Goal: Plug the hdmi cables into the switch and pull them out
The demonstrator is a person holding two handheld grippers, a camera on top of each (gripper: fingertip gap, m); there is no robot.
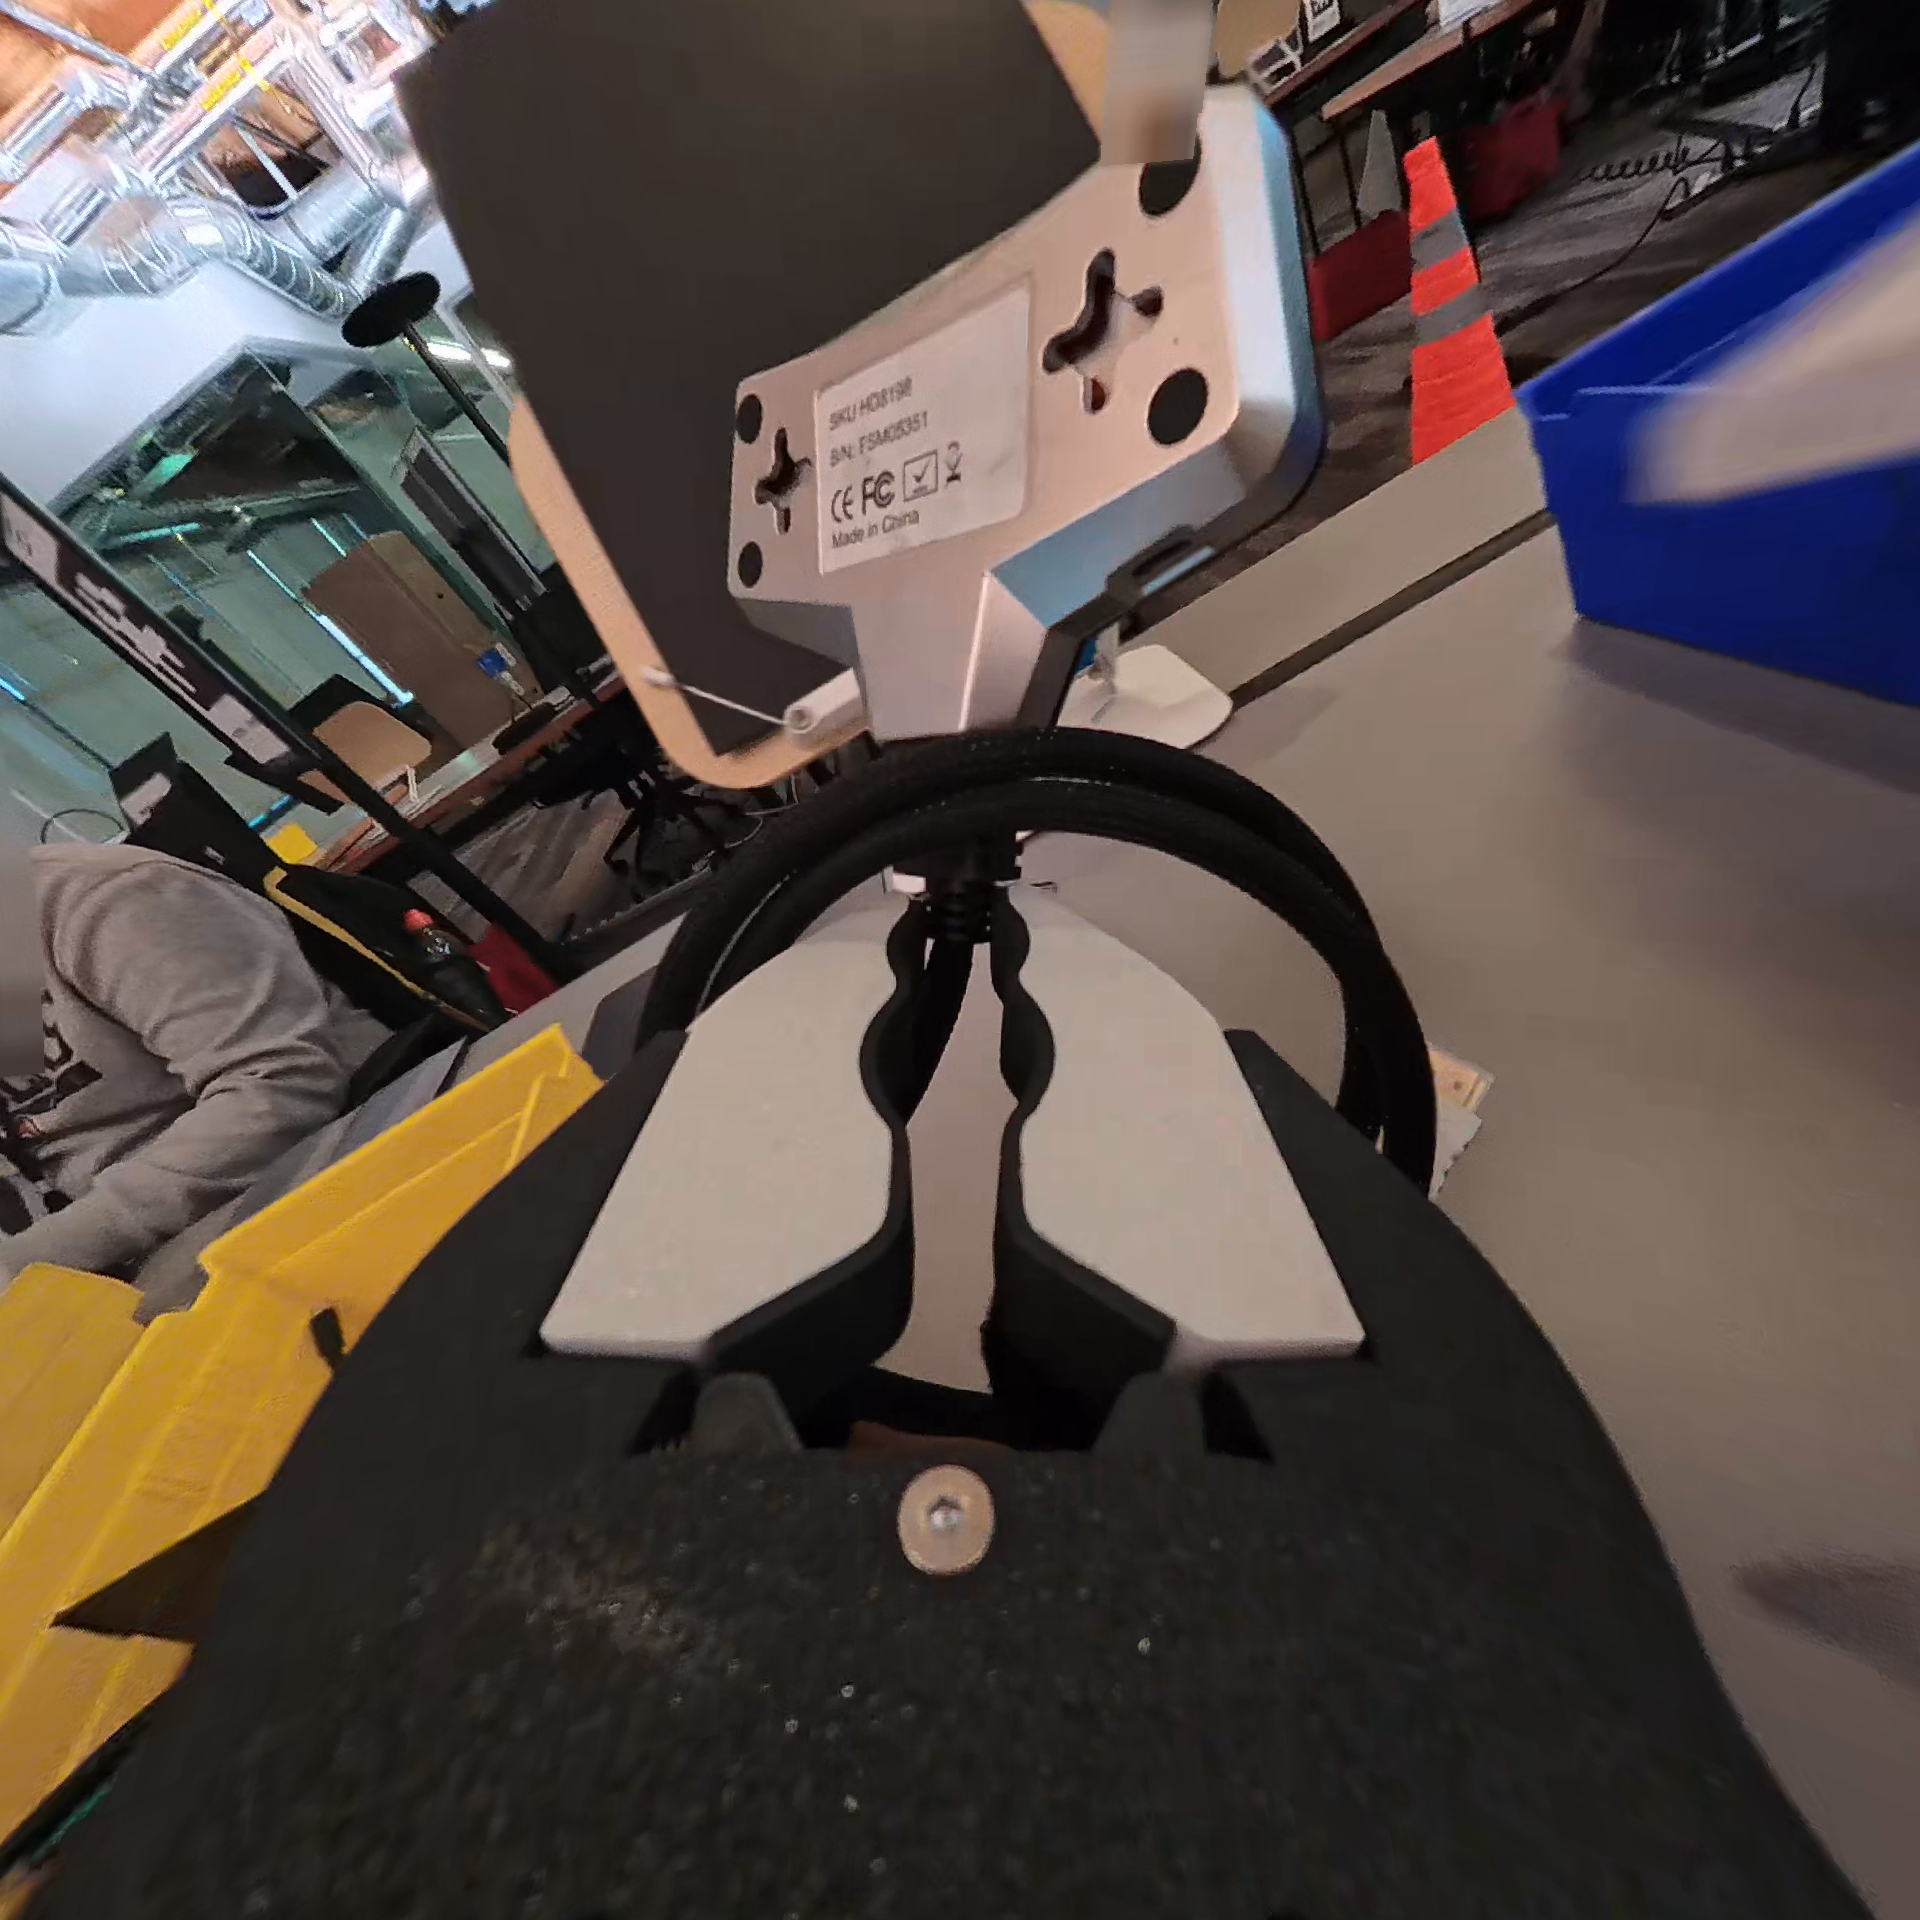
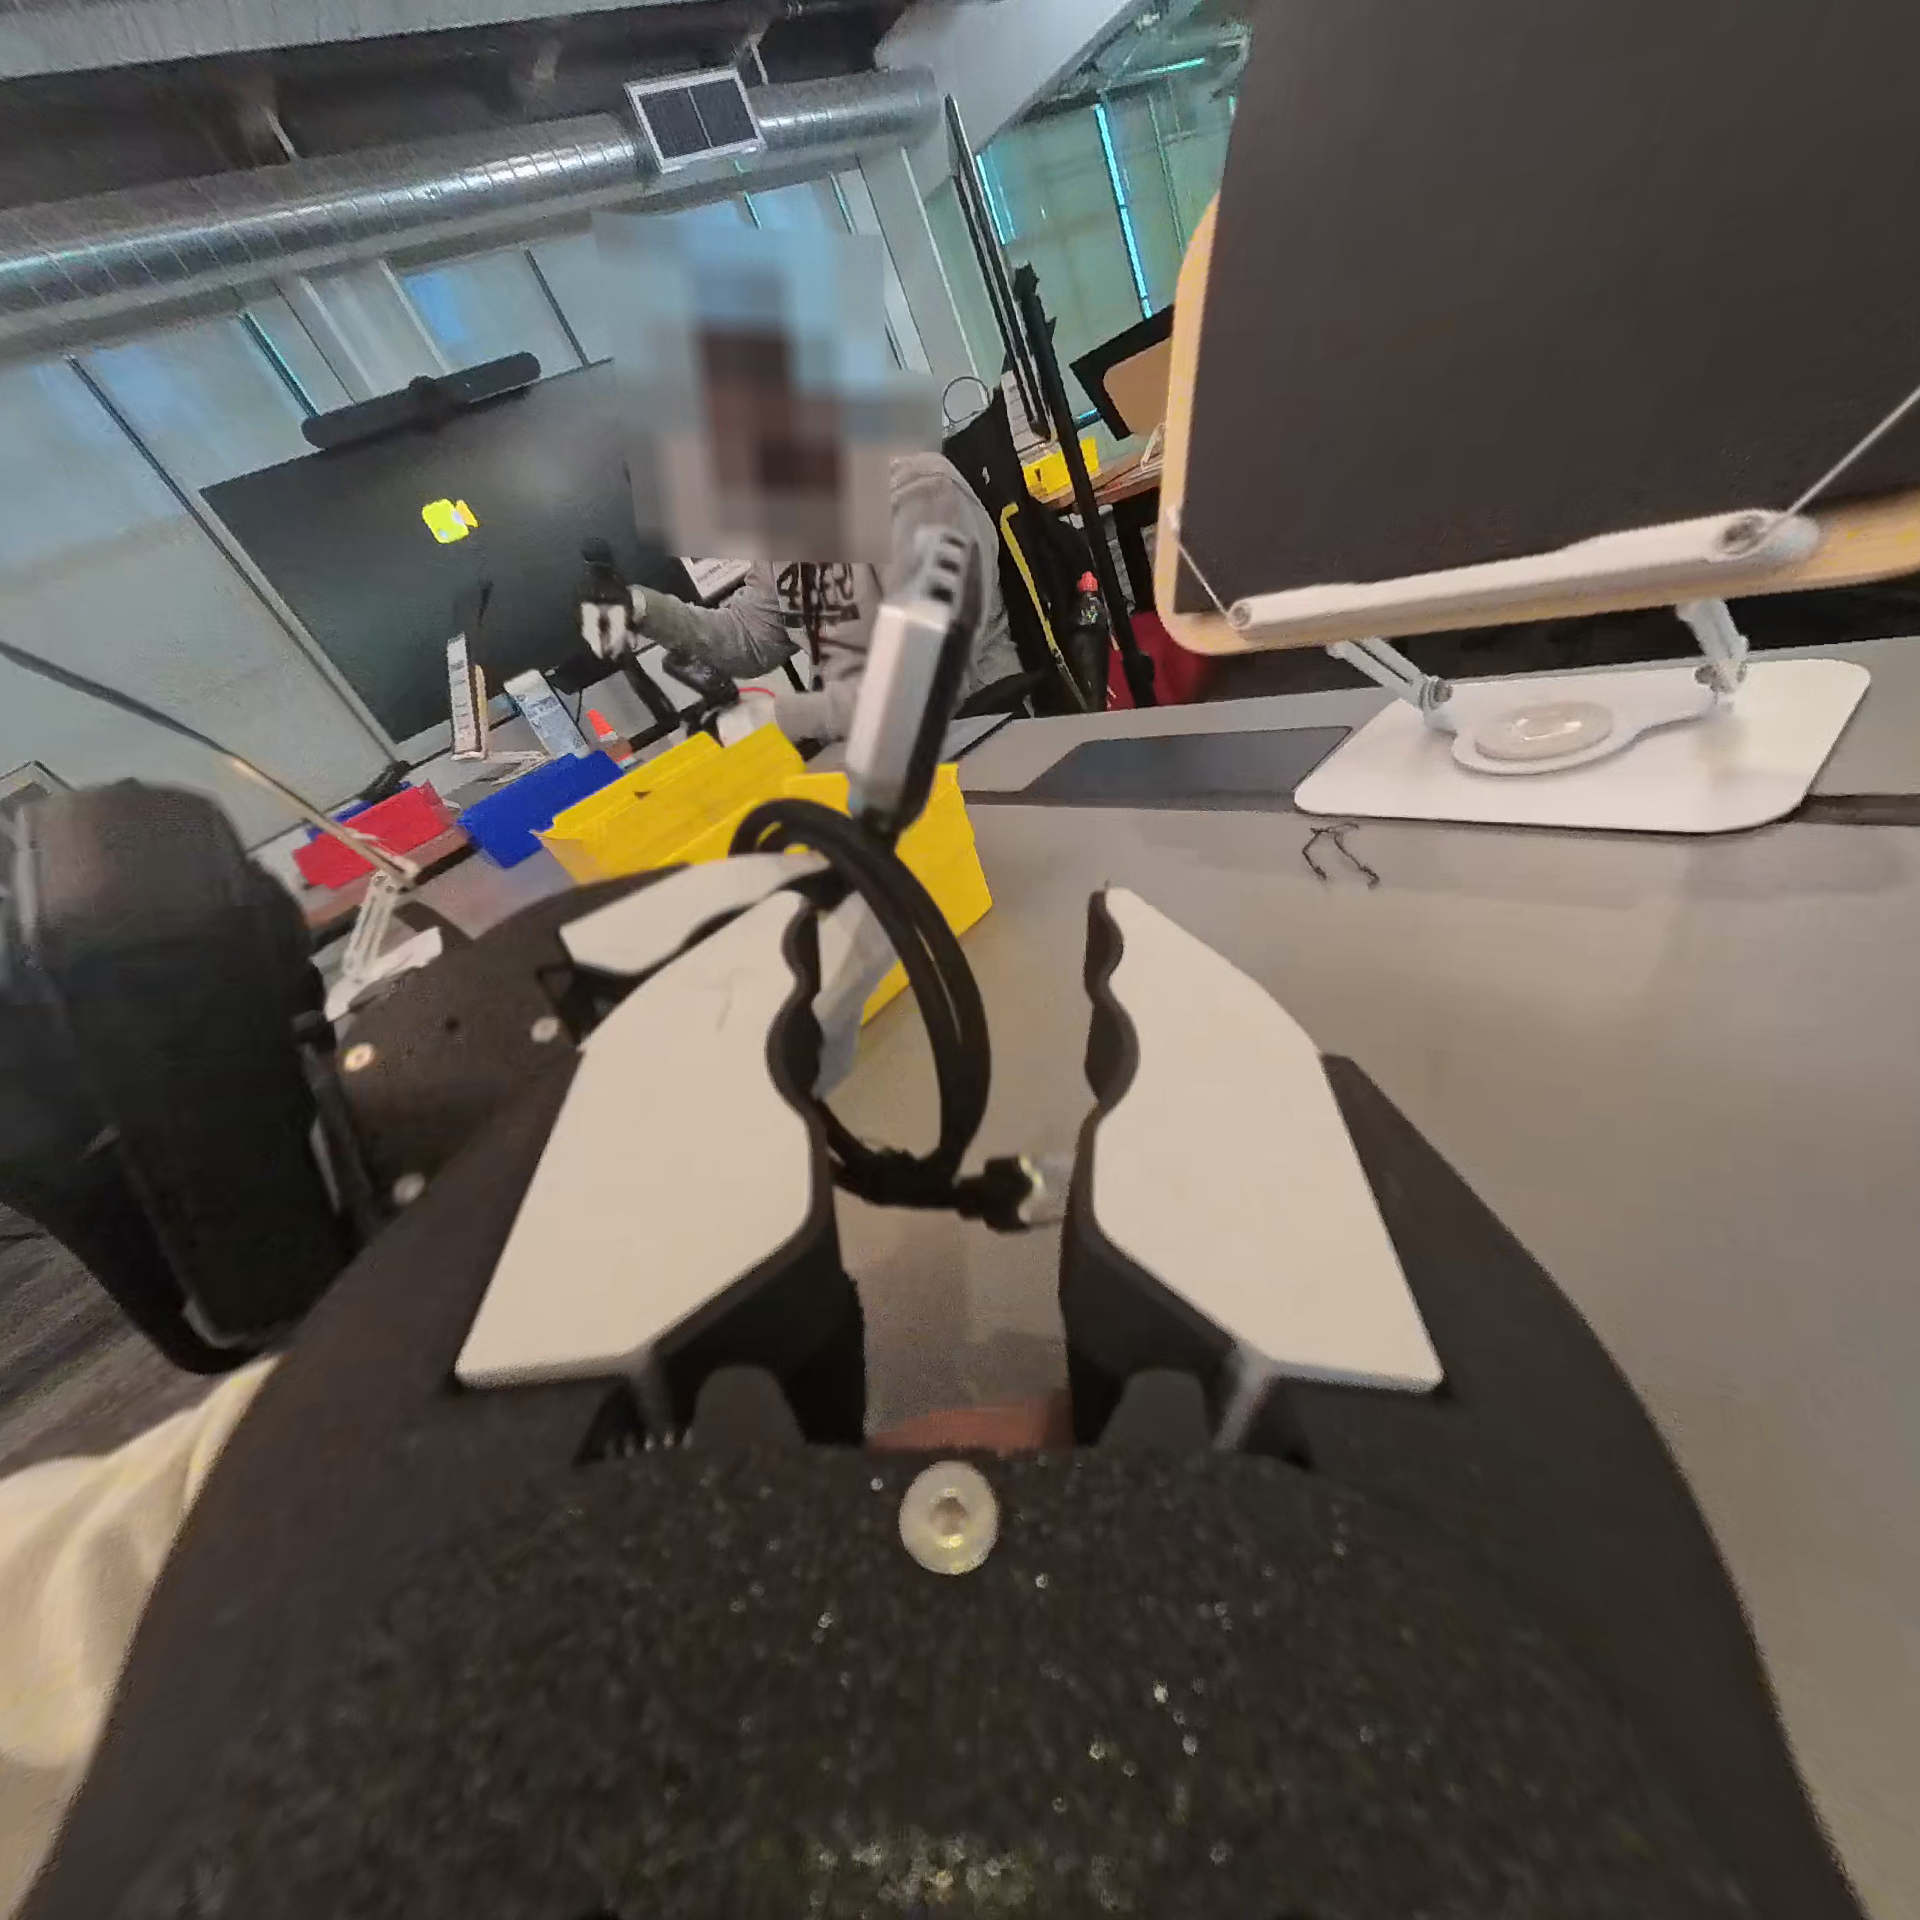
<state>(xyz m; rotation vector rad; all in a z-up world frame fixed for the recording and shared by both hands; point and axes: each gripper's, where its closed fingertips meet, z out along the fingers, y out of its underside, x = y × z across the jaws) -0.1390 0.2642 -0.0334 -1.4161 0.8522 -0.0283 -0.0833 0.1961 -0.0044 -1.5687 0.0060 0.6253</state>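
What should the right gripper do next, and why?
Probably close the right gripper on the loose plug. Its fingers are open with the plug seemingly between them, while the left gripper pinches the black cable, holding the silver switch up.

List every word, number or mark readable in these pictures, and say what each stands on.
Writing is not copied out here; these things bear it:
White label on the underside of the silver switch: several printed lines and marks, sharp.
Black sign strip, far left: blurred.
Print on the grey hoodie: too small to read.
Left tool and the hdmi cable it grips: no text seen.
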